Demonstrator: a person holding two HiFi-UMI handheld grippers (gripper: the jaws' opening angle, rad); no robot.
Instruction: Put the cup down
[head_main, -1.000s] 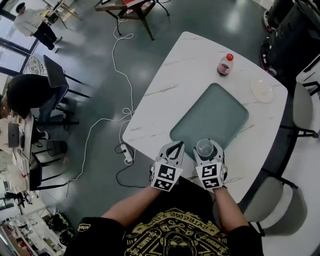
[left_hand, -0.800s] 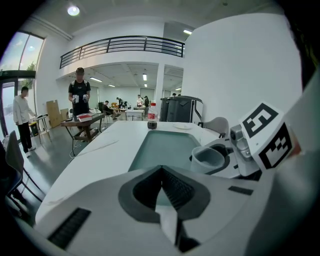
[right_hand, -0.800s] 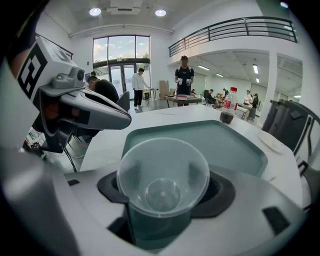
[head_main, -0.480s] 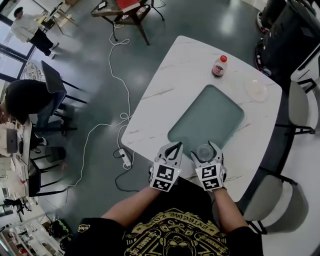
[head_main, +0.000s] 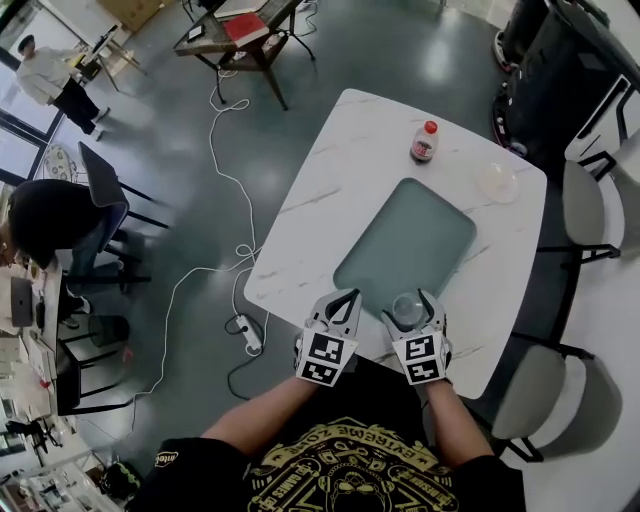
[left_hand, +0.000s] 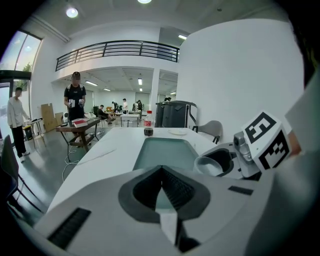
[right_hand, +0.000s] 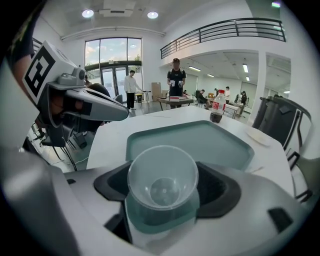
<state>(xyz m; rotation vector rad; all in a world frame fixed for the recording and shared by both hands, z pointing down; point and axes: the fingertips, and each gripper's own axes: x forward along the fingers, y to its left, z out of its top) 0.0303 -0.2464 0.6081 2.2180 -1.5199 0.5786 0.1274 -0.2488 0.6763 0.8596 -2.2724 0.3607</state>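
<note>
A clear plastic cup (head_main: 407, 308) (right_hand: 162, 182) stands upright on the near edge of the green tray (head_main: 410, 240). My right gripper (head_main: 408, 300) (right_hand: 164, 189) straddles it. Its jaws have just been opening, with the cup still between them and a gap showing at the right pad (right_hand: 220, 190), so it is open. My left gripper (head_main: 345, 298) (left_hand: 161, 170) hovers just left of it over the table's front edge, its tips meeting on nothing. From the left gripper view the cup (left_hand: 212, 162) shows inside the right gripper.
A cola bottle (head_main: 424, 142) stands beyond the tray on the white marble table (head_main: 330, 200), with a white dish (head_main: 497, 183) at the far right corner. Grey chairs (head_main: 530, 390) flank the table's right side. A cable (head_main: 235, 180) trails over the floor at left.
The right gripper's jaws have spread wider around the cup, which stays on the tray. Both hands stay about where they were.
</note>
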